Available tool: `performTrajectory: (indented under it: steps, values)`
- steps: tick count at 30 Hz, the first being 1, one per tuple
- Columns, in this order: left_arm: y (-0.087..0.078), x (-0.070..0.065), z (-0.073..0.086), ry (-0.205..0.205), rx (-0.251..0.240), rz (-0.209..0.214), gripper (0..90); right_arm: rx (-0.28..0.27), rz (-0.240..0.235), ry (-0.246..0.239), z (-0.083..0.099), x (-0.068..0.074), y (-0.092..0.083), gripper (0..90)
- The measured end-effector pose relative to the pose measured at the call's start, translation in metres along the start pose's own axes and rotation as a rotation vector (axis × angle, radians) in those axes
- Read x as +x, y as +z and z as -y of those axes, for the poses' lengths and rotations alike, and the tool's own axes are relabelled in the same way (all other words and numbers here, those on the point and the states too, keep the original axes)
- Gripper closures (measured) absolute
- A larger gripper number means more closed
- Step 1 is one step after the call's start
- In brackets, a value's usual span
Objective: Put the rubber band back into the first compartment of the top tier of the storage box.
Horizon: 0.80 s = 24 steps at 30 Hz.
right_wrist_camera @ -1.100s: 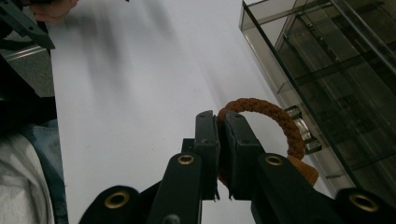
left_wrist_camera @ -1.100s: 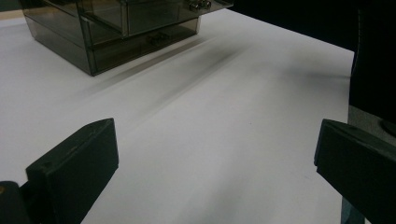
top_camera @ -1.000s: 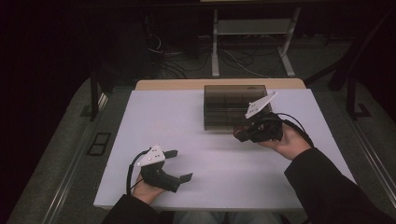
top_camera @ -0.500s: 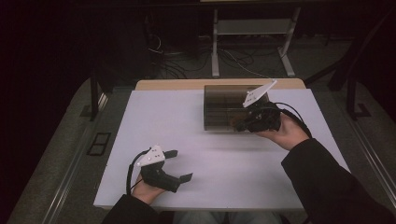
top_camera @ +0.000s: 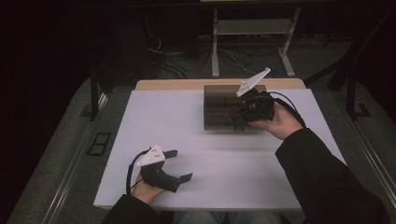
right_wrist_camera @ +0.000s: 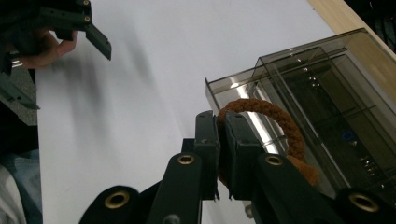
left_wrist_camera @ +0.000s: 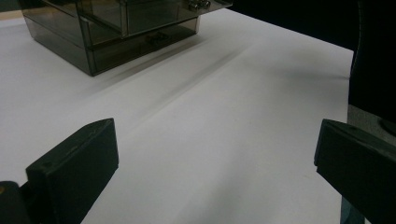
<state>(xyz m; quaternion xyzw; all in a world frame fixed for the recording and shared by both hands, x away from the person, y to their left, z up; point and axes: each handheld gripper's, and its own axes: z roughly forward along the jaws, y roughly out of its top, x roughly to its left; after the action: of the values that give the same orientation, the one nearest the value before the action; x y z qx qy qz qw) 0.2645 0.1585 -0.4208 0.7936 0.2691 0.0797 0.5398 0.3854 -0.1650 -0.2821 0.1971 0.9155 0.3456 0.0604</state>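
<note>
White tabletop (top_camera: 154, 116) with a smoked, translucent drawer box (top_camera: 219, 100) standing toward its far edge; all positions below are given relative to this box.

Right gripper (top_camera: 238, 113): held over the box's near right part, grey plate tilted up and away. In the right gripper view its jaws are closed on an orange-brown braided ring (right_wrist_camera: 280, 123), a band of which is pinched between them while the rest loops out beyond the fingertips. The ring hangs above the open top drawer (right_wrist_camera: 261, 100) of the box, whose front wall and left corner lie just beyond the jaws. Whether the ring touches the drawer cannot be told.

Left gripper (top_camera: 178, 164): well apart from the box, toward the table's near edge and to the box's left, resting low in the left hand (top_camera: 147, 189). Its jaws stand wide apart with nothing between them; in the left gripper view only bare white surface lies in the gap.

Open room: the broad stretch of tabletop between the box's front and the near edge is bare, as is the area to the box's left. A strip of wooden edge (top_camera: 168, 84) shows behind the box, beyond the white sheet.
</note>
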Motion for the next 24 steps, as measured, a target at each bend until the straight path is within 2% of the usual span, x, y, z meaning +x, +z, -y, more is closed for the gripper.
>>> performTrajectory:
  steps: [15, 24]
  values:
    - [-0.001, 0.000, 0.000, 0.000, -0.006, 0.003, 0.0, -0.010, -0.014, 0.023, -0.011, -0.015, 0.025, 83.8]
    - [-0.001, 0.000, 0.000, 0.001, -0.005, 0.005, 0.0, -0.007, -0.029, 0.011, -0.012, -0.020, 0.039, 83.7]
